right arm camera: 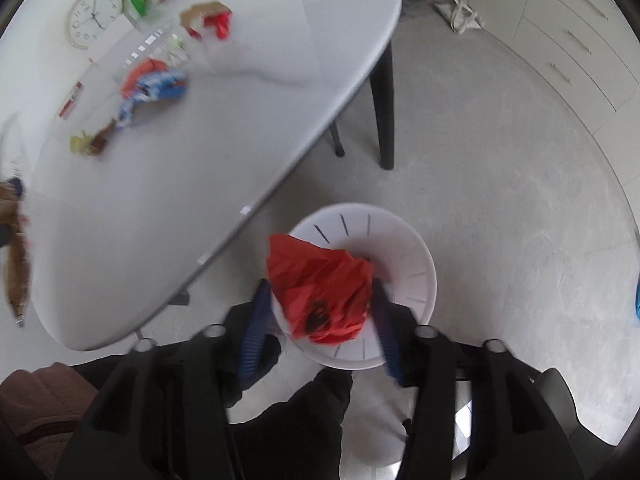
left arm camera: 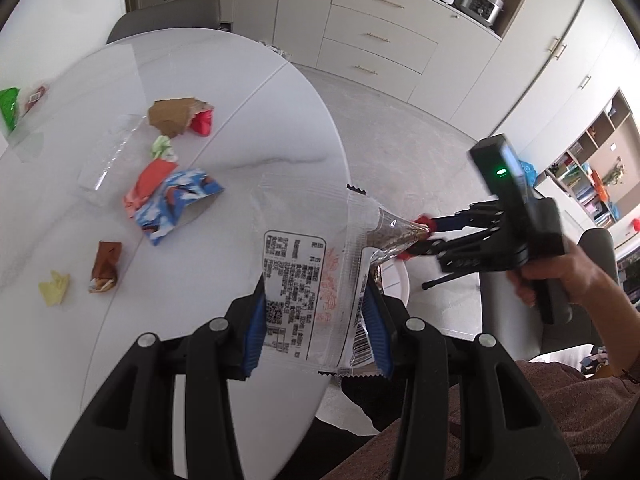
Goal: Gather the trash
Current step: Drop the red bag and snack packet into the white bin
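In the left wrist view my left gripper (left arm camera: 316,300) is shut on a clear printed plastic wrapper (left arm camera: 296,216), held over the near edge of the white table (left arm camera: 240,60). Its far corner reaches my right gripper (left arm camera: 416,240), which a hand (left arm camera: 560,276) holds beyond the table edge. In the right wrist view the right gripper (right arm camera: 320,286) stands open over a white slotted bin (right arm camera: 404,256), with a crumpled red wrapper (right arm camera: 320,292) loose between its blue fingers (right arm camera: 256,320). Several scraps lie on the table: a blue-white wrapper (left arm camera: 176,200), brown paper (left arm camera: 172,116), a yellow scrap (left arm camera: 54,286).
The bin's rim (left arm camera: 396,280) sits on the floor just past the table edge. A round clock (right arm camera: 94,16) lies at the table's far side. Dark table legs (right arm camera: 384,112) stand beyond the bin. White drawers (left arm camera: 380,36) line the far wall. The person's lap (left arm camera: 520,420) is near.
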`<state>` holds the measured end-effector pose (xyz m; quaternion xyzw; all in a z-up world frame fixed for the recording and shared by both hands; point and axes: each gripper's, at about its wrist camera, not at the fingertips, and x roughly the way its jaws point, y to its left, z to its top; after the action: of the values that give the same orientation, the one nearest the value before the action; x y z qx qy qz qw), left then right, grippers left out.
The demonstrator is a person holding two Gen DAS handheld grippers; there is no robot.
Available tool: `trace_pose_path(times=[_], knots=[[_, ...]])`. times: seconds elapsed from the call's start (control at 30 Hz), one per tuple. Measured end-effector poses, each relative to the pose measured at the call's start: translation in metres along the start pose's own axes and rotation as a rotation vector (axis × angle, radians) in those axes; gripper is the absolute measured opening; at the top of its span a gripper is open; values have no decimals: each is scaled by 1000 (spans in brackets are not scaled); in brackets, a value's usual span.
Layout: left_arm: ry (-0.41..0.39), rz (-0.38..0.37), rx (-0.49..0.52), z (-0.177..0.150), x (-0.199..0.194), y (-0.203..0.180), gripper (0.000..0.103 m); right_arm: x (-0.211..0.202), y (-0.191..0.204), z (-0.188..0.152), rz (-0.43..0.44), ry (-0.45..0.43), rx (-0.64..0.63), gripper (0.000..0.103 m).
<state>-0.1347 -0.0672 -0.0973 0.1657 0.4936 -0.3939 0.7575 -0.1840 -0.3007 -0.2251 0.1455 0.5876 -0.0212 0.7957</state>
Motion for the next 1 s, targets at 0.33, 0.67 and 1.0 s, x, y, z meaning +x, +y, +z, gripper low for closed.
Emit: trace_pose_path(times=[0.33,0.67,1.0], knots=[[53,-32,68,19,40,-63,43,-29,-48,-14,-56,-67,86,92],[133,-64,71,31,97,-107,51,-87,-79,-9,-82,-182,139,97],[132,8,-4,36,107,-116,92,-101,-87,-9,-72,-210,131,97]])
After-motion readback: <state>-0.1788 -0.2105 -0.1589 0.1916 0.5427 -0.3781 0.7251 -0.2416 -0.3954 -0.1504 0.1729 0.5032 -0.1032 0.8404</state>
